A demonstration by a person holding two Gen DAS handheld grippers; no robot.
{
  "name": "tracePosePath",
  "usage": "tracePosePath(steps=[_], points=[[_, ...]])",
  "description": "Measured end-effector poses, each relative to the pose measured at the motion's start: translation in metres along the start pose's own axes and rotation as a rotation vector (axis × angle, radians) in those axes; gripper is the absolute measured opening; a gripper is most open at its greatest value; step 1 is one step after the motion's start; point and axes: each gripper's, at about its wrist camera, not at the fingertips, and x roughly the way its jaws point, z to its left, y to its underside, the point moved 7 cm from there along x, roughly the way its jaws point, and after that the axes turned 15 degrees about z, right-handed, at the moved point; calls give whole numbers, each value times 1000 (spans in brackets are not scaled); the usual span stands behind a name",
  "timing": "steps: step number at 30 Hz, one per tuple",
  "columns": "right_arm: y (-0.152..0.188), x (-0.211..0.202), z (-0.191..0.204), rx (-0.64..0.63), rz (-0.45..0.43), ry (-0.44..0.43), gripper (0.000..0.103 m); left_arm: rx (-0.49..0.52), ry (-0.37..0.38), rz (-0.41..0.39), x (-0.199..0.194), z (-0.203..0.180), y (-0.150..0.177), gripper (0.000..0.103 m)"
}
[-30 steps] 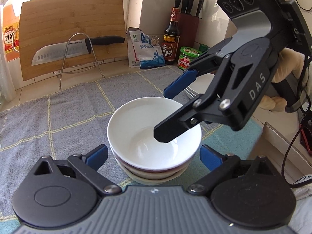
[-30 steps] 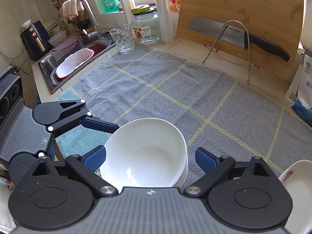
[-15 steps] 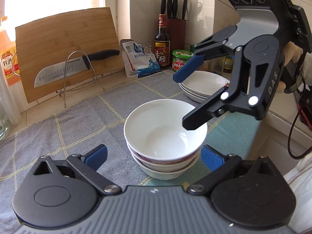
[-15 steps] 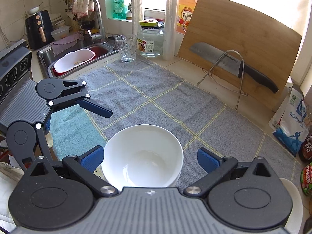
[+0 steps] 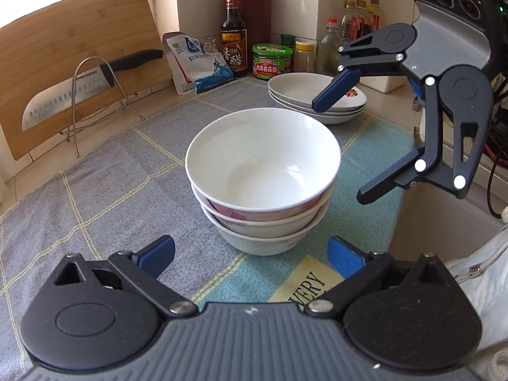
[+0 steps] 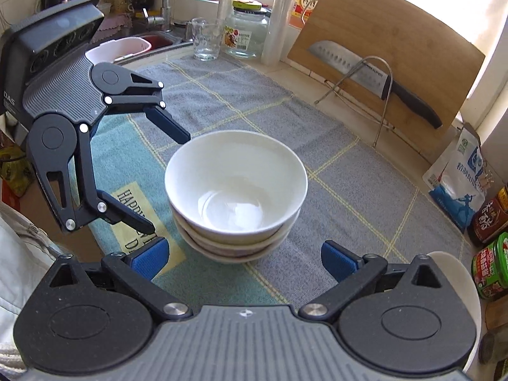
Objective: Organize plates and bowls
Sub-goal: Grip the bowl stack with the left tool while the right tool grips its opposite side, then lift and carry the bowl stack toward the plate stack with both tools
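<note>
A stack of three white bowls [image 5: 263, 171] stands on the grey checked cloth [image 5: 104, 187]; it also shows in the right wrist view [image 6: 236, 190]. A stack of white plates [image 5: 312, 96] sits behind it to the right. My left gripper [image 5: 250, 255] is open and empty, just short of the bowls; it also shows in the right wrist view [image 6: 165, 184], left of the bowls. My right gripper [image 6: 244, 258] is open and empty, close in front of the bowls; in the left wrist view it [image 5: 346, 141] hangs to their right.
A knife on a wire stand [image 5: 92, 76] leans on a bamboo cutting board [image 5: 63, 50]. Sauce bottles and jars [image 5: 254, 54] line the back wall. A glass [image 6: 206, 43], a jar [image 6: 243, 33] and the sink [image 6: 127, 47] are at the far left. The counter edge [image 5: 409, 197] is at the right.
Both grippers have pulled back and away from the bowl stack. The right gripper has lifted out of the top bowl and moved to the right. The bowls stay stacked.
</note>
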Motion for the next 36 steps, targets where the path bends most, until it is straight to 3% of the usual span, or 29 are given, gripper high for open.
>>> tracePosePath(steps=[7,12,23,36], points=[[7,36,-2,4,59,-10,103,32,32,30,18,7,-6,102],[4,49,-4,-19,54,-31,103,62,60,35,28,11,-9,101],[-7,57,-8,-68,36,-106,102,143,153,24,36,18,-13,99],[-8,56,-7,-79,54,-155,91,279,235,32,39,17,-24,88]])
